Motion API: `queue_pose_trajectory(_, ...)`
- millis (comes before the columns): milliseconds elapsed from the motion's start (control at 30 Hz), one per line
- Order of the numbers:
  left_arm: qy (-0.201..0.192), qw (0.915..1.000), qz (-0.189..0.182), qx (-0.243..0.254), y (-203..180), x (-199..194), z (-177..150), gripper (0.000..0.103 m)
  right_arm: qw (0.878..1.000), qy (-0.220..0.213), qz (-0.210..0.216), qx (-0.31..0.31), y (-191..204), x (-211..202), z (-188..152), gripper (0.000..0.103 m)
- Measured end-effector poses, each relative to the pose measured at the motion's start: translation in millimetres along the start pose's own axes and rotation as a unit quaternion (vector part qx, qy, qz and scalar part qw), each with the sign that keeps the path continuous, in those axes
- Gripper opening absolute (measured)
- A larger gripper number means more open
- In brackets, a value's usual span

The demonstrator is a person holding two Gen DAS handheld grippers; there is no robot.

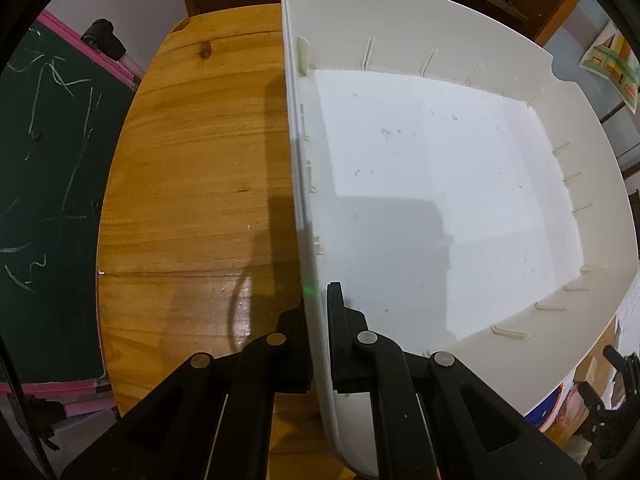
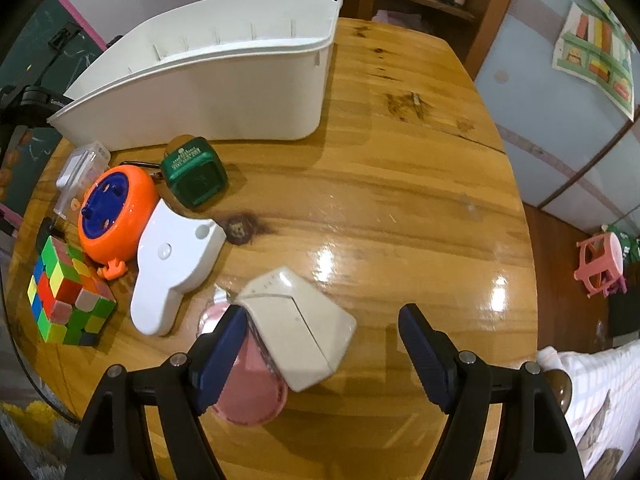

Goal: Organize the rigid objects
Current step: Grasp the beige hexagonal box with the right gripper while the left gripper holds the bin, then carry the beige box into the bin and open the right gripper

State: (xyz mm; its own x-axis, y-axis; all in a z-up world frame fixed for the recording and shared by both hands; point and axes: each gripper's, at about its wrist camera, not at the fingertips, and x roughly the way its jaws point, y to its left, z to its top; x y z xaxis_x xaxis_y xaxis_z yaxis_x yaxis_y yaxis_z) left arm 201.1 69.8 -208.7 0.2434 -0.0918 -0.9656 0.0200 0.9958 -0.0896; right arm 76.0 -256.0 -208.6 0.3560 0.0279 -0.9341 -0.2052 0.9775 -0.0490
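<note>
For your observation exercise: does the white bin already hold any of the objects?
No, the left wrist view shows the white bin with a bare floor, nothing lying inside.

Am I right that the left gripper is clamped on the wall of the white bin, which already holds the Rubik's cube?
Not quite. The left gripper is clamped on the white bin's wall, but the left wrist view shows the bin empty. In the right wrist view the Rubik's cube sits on the wooden table, outside the bin.

You get warm indoor light from above: white glare patches on the wooden table (image 2: 400, 208) right of the white bin (image 2: 208, 92). Inside the bin, a soft grey shadow falls. Fisheye bending and black vignette crowd both views' edges.
</note>
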Motion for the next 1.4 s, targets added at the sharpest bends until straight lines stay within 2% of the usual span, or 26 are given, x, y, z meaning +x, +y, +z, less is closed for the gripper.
queue_pose_trajectory(200,0.001,1.0000,0.003,0.007,-5.4,-4.2,-7.3,0.006,1.000,0.008,0.006,-0.012,-4.1,4.8,9.3,0.079)
queue_pose_trajectory(400,0.001,1.0000,0.006,0.003,-7.1,-3.2,-9.1,0.006,0.999,0.012,-0.005,-0.044,-4.4,16.1,15.1,0.077)
queue_pose_trajectory(433,0.002,1.0000,0.006,0.001,-7.3,-2.0,-8.9,0.006,0.999,0.019,-0.005,-0.047,-4.2,20.6,15.9,0.067)
queue_pose_trajectory(467,0.002,1.0000,0.007,0.000,-6.8,-0.6,-7.8,0.006,0.998,0.025,-0.003,-0.049,-4.3,24.0,17.5,0.063)
queue_pose_trajectory(533,0.001,1.0000,0.008,-0.002,-5.7,0.6,-6.3,0.006,0.999,0.025,0.020,-0.043,-4.2,24.6,19.8,0.041)
queue_pose_trajectory(800,-0.009,0.9999,0.008,-0.001,-2.7,1.0,-6.0,0.006,0.999,0.033,0.009,-0.016,8.0,15.8,19.9,0.041)
queue_pose_trajectory(1100,-0.024,0.9996,0.010,-0.005,-2.1,0.2,-6.5,0.006,0.999,-0.036,0.027,-0.001,28.1,-46.0,36.9,0.041)
queue_pose_trajectory(1400,-0.031,0.9994,0.002,-0.017,1.1,-1.1,-7.9,0.006,0.991,-0.120,0.050,-0.012,44.5,-105.5,80.0,0.041)
